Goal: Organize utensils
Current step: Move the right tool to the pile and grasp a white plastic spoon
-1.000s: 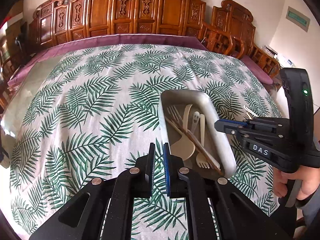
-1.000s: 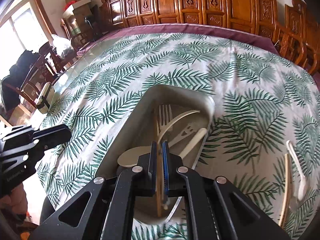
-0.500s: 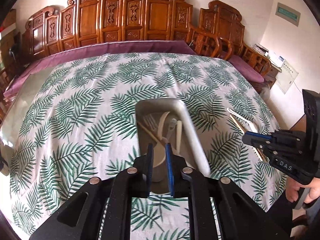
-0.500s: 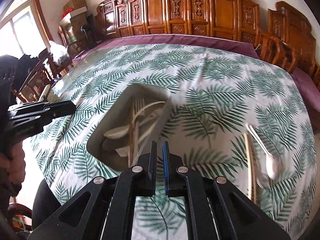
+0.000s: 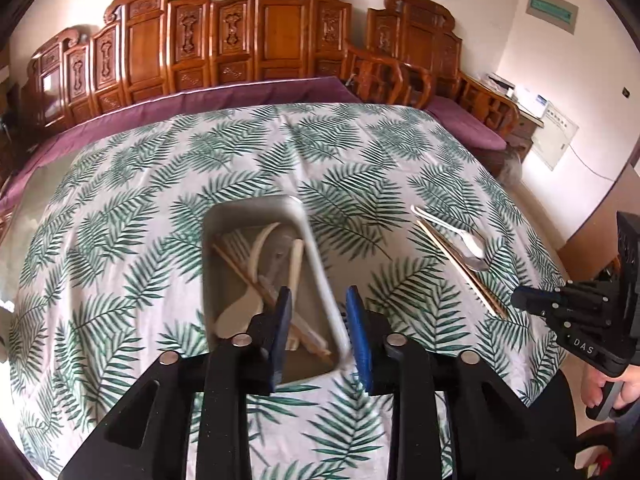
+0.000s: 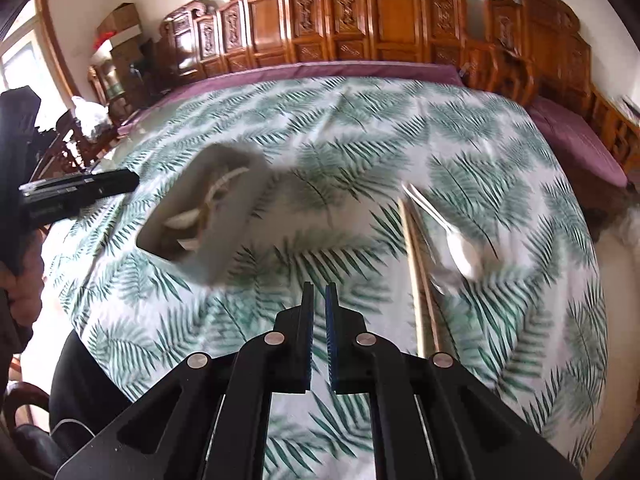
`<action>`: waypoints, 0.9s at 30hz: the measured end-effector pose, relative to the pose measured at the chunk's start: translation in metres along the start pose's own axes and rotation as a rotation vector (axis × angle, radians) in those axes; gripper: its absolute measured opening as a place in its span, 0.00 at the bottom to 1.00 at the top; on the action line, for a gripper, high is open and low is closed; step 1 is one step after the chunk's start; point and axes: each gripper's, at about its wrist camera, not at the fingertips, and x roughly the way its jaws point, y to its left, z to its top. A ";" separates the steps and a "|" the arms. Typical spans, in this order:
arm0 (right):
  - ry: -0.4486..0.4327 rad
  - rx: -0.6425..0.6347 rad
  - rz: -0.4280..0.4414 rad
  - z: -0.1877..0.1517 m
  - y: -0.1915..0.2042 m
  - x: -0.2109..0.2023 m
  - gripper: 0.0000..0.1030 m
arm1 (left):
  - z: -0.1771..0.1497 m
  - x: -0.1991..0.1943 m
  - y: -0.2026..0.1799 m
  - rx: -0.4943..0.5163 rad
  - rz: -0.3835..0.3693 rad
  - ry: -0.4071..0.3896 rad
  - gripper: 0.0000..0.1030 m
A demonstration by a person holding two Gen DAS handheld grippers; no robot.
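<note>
A row of carved wooden chairs (image 5: 276,36) is lined up against a pale wall (image 5: 576,64) behind the counter, which is covered by a palm-leaf tablecloth (image 5: 132,208) over a purple cloth (image 5: 256,94). Daylight is admitted through a window (image 6: 14,64) at the left, where cardboard boxes (image 6: 120,28) are stacked.

Both views looking forward and down across the counter (image 5: 360,152) toward carved chairs (image 6: 392,12). Left wrist view close above the tray (image 5: 248,210), lower center. Right wrist view farther off, tray (image 6: 224,152) at left. Shared: tray, chopsticks (image 5: 456,260).
</note>
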 end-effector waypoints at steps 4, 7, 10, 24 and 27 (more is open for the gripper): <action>0.016 0.034 -0.027 -0.016 -0.022 0.000 0.07 | -0.001 0.008 -0.016 0.018 -0.013 0.010 0.40; 0.023 0.046 -0.043 -0.022 -0.037 0.001 0.07 | 0.000 0.016 -0.029 0.026 -0.019 0.022 0.50; 0.031 0.049 -0.053 -0.023 -0.050 0.004 0.07 | 0.001 0.024 -0.041 0.034 -0.028 0.033 0.56; 0.060 -0.048 -0.094 0.031 -0.100 0.055 0.15 | 0.009 0.076 -0.084 0.083 -0.037 0.104 0.61; 0.069 -0.066 -0.103 0.045 -0.108 0.073 0.18 | 0.011 0.086 -0.086 0.091 -0.035 0.118 0.61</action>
